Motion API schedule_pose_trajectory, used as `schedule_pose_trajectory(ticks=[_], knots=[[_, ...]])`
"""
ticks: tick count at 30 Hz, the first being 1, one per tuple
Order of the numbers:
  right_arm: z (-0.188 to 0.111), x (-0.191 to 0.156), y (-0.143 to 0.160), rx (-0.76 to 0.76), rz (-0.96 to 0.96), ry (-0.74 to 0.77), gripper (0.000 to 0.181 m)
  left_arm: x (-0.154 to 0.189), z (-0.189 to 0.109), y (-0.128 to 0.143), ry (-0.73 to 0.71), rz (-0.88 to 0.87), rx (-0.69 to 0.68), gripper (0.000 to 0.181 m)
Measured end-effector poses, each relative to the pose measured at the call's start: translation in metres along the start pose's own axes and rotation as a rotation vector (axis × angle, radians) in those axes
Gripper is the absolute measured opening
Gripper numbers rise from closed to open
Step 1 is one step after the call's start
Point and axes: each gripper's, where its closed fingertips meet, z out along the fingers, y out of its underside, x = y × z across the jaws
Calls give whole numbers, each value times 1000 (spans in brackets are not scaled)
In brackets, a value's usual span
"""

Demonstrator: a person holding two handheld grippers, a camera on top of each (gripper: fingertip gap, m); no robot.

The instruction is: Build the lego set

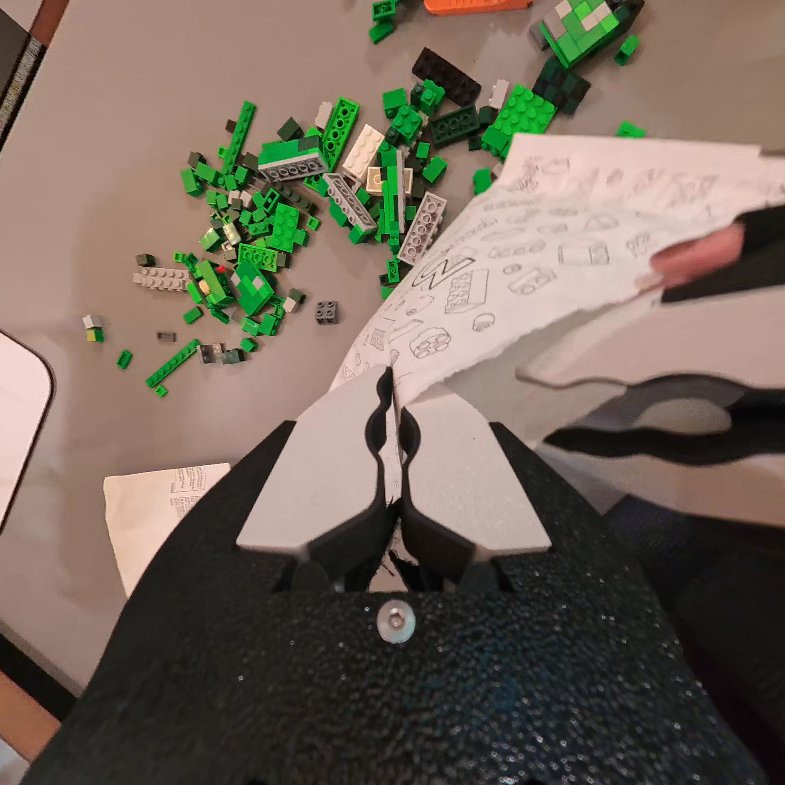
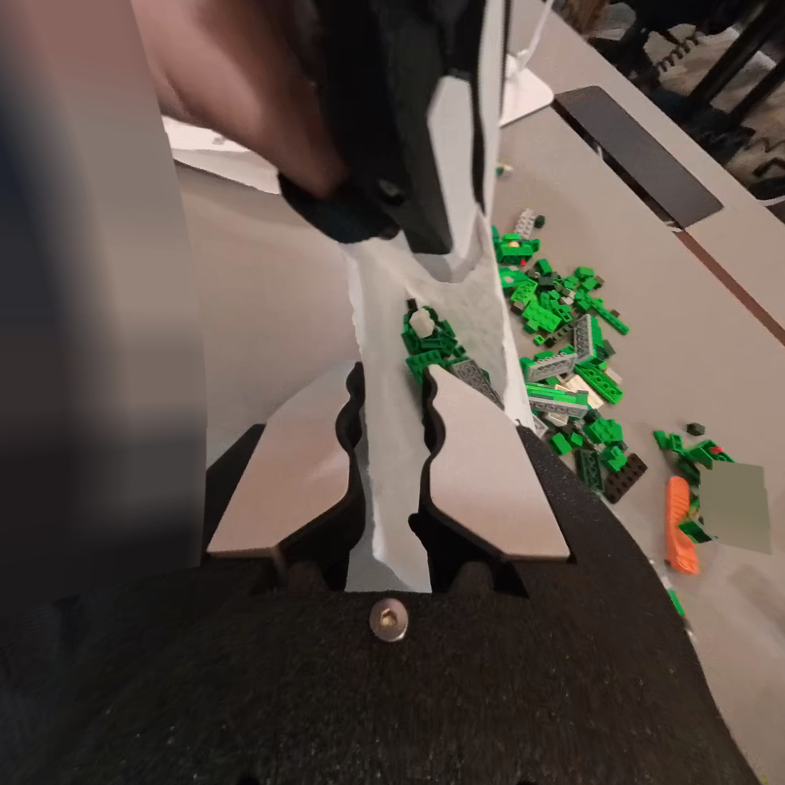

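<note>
Paper sheet [image 1: 552,263], pinched by left gripper [image 1: 393,382], hides some bricks [image 1: 272,221]; right gripper [image 2: 393,374] spread.

Each camera rides close behind its own claw, looking forward along the fingers and steeply down at the grey bench [image 1: 106,148]. Both views share the green brick pile [image 1: 263,221], centre-left in the left view, right of centre in the right [image 2: 569,348].

**Non-task items in view**

Grey table [image 1: 127,127]. White tray [image 1: 21,416] with rounded corner at its left edge. White stand base [image 2: 524,95] at far end; black panel [image 2: 637,157] just beside it. Dark chairs [image 2: 722,42] beyond.
</note>
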Motion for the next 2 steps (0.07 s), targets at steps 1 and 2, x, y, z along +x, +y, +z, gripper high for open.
schedule_pose_trajectory(ticks=[1,2], knots=[[-1,5,0,19,8,7,25,2,1,1,13,3,0,0],[-2,7,-1,41,26,-7,25,4,1,1,21,8,2,0]])
